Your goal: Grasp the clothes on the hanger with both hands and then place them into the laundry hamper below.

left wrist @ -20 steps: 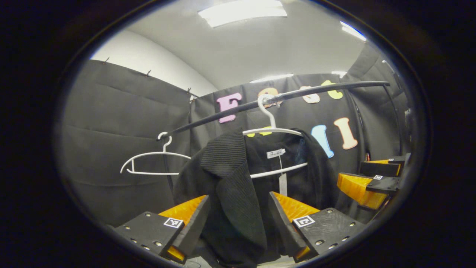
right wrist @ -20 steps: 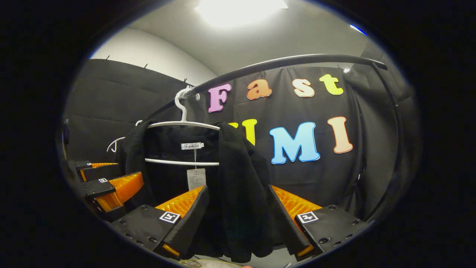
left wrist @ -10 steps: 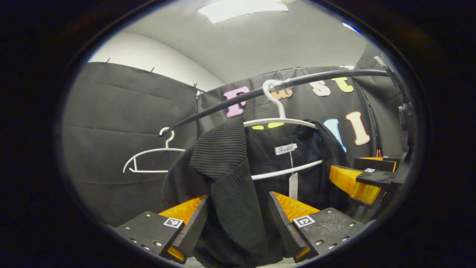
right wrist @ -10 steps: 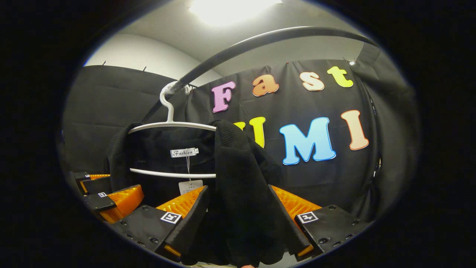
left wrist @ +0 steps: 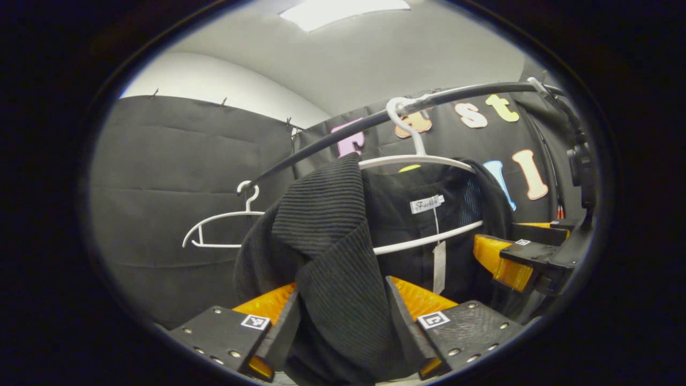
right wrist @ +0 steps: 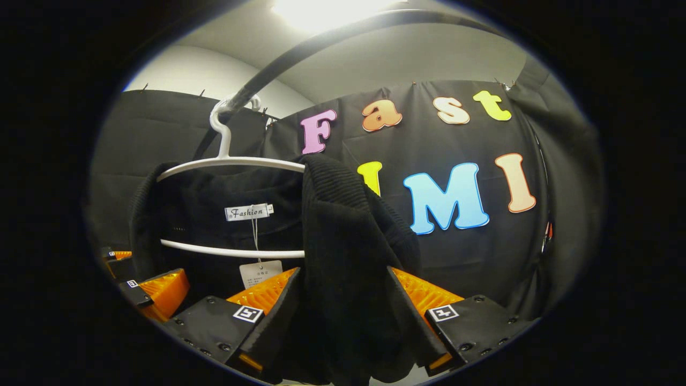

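My left gripper (left wrist: 343, 327) is clamped on a ribbed fold of the black garment (left wrist: 332, 230), fabric bunched between both fingers. My right gripper (right wrist: 343, 327) pinches the other shoulder fold the same way. One garment: dark knit, white neck label, paper tag dangling, draped on the white hanger (left wrist: 423, 161) hooked over the black rail (left wrist: 332, 142). Two hangers total; the second, a bare hanger (left wrist: 225, 228), sits further left along the rail.
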Available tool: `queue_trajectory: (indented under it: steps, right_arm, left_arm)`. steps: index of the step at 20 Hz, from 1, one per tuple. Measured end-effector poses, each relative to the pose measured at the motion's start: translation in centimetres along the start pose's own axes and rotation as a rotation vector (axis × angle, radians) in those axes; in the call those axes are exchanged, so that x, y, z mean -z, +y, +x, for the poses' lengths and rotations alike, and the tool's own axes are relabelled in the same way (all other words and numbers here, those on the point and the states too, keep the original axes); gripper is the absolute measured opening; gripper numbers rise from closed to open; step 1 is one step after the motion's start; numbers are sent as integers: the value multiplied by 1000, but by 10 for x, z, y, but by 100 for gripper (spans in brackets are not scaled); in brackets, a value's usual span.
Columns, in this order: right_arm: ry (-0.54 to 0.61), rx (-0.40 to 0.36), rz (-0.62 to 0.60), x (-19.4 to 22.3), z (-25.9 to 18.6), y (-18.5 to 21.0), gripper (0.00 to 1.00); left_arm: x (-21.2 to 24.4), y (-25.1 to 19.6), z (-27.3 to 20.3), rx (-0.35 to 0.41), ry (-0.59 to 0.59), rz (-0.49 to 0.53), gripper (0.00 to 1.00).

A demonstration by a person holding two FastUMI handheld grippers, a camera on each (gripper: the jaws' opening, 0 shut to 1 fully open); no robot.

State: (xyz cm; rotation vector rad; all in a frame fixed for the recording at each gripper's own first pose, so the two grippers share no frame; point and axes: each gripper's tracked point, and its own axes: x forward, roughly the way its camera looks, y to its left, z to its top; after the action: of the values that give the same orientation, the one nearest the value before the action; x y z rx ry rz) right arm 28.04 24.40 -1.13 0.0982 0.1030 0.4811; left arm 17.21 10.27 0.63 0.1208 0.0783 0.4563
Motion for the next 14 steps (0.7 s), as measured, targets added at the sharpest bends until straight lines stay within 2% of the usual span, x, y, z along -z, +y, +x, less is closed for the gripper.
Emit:
queue_trajectory:
  steps: [1,2,4,5,6,7,8,9,11,13,14]
  right_arm:
    - [10,7,-2,3,4,0,94]
    - [18,17,-1,5,4,-1,80]
    - [27,10,9,5,6,-1,51]
    - [22,21,8,4,8,-4,31]
    - [8,48,0,-1,8,-10,18]
    - [10,36,-12,-1,6,-8,5]
    - [11,32,-32,-2,3,-6,6]
    - [-2,47,-46,-6,-4,-10,5]
    - [-26,54,-49,-14,-5,-13,1]
    - [-51,75,-46,-24,-5,-21,1]
    - [-62,89,-52,-30,-4,-28,1]
  left_arm:
    - [2,1,1,-1,8,-1,79]
    - [4,0,1,0,16,-1,76]
    - [4,-1,2,6,21,2,76]
    - [5,-2,4,15,22,4,76]
    - [6,3,4,0,24,12,62]
    - [7,4,2,13,36,16,49]
    - [10,4,2,39,49,17,35]
    - [9,-1,-1,77,51,18,28]
    - [4,8,1,48,50,29,15]
    - [3,13,-2,71,48,11,1]
    - [3,14,-2,79,52,2,1]
